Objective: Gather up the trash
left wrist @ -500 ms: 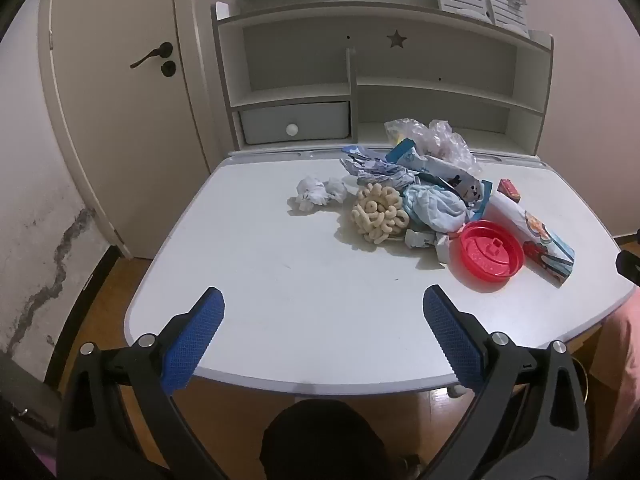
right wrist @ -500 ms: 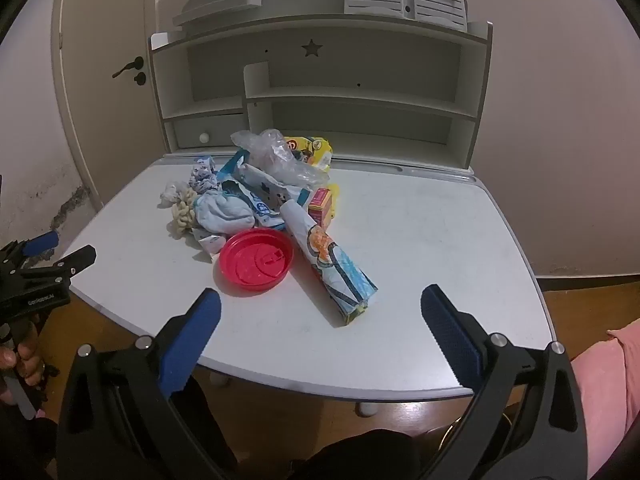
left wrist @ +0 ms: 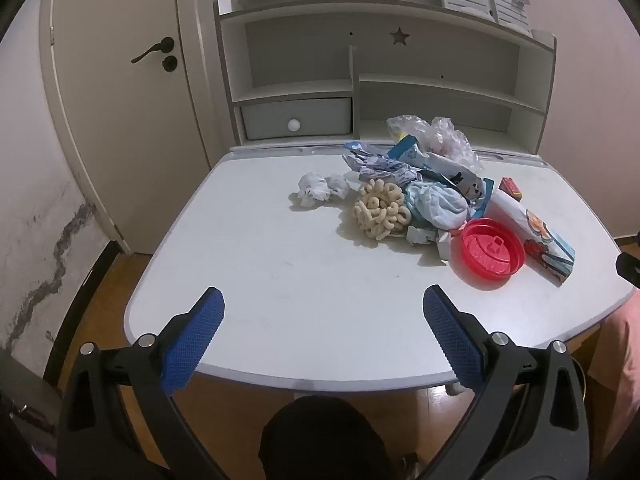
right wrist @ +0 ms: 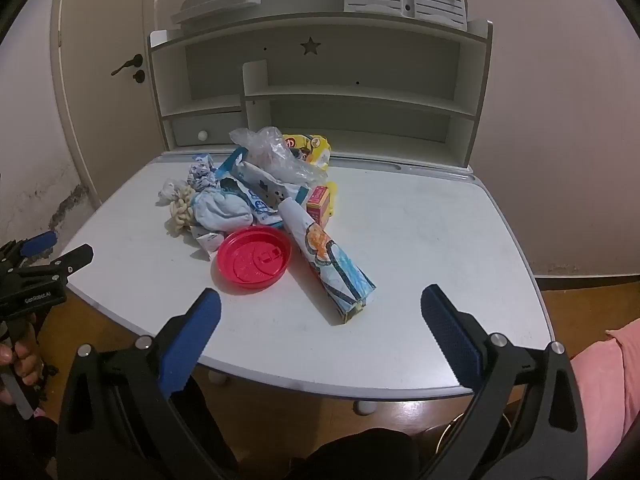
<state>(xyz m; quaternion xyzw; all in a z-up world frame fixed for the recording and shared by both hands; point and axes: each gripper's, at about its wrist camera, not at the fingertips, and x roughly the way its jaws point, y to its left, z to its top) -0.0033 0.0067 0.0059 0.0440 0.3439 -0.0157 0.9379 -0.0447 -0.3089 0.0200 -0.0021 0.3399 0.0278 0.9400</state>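
A heap of trash lies on the white desk [left wrist: 280, 280]: a red plastic lid [left wrist: 493, 253] [right wrist: 254, 257], a rolled printed wrapper [left wrist: 532, 232] [right wrist: 330, 260], a cream knobbly clump [left wrist: 381, 210], crumpled white tissue [left wrist: 316, 190], a pale blue bundle [left wrist: 438, 204] [right wrist: 224, 208], a clear plastic bag [right wrist: 276, 152], a small red box [right wrist: 318, 200] and a yellow packet [right wrist: 310, 146]. My left gripper [left wrist: 323, 334] is open and empty over the desk's near edge. My right gripper [right wrist: 320, 334] is open and empty, short of the wrapper.
A shelf unit [left wrist: 360, 80] with a small drawer [left wrist: 296, 118] stands at the back of the desk. A door [left wrist: 120, 100] is on the left. Wooden floor [right wrist: 580, 300] lies around the desk. The left gripper shows at the right wrist view's left edge [right wrist: 36, 268].
Both grippers have edged slightly closer to the desk. Nothing on the desk has moved.
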